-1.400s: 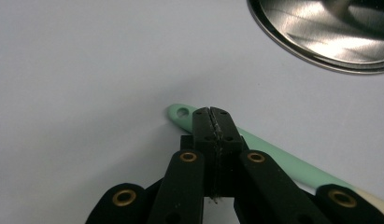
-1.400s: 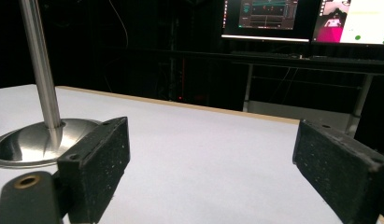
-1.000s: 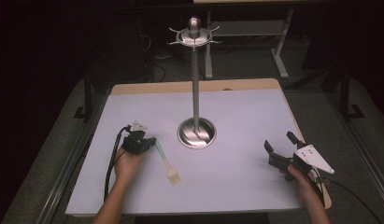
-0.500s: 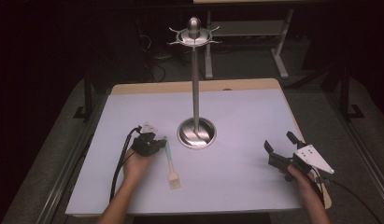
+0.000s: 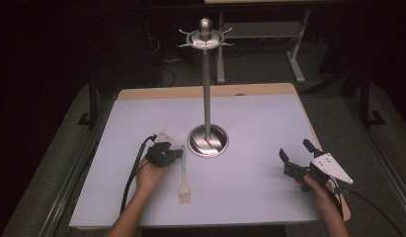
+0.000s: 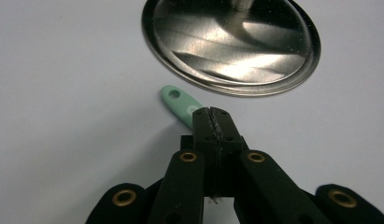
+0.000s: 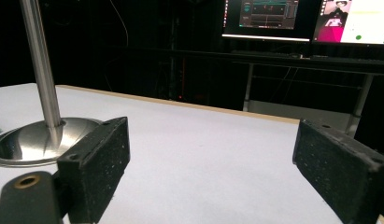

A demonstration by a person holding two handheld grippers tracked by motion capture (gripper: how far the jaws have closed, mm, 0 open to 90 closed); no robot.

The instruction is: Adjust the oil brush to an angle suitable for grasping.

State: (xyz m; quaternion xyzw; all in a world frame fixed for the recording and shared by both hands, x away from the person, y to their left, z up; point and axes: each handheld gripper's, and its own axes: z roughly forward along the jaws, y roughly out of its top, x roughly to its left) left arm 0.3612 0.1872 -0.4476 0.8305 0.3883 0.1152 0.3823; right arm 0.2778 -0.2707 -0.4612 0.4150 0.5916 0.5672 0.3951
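The left gripper is clamped shut on the green handle of the basting brush, near-left of the stand's base, bristles trailing on the table (presumably for hanging). The right gripper waits wide open, empty, at near right.

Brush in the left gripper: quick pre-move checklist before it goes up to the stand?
1. Left gripper fingers shut on the brush handle: ok, clamped near the end with the hanging hole.
2. Brush orientation: bristle end lies on the table, handle points toward the stand base: ok.
3. Brush apart from the stand base: ok, a gap shows in the left gripper view.
4. Hanging hole free of the fingers: ok, it sits past the fingertips.
5. Right gripper open, holding nothing, off to the side: ok.
6. Free hook on the stand top: cannot tell which prong suits; none carries anything.
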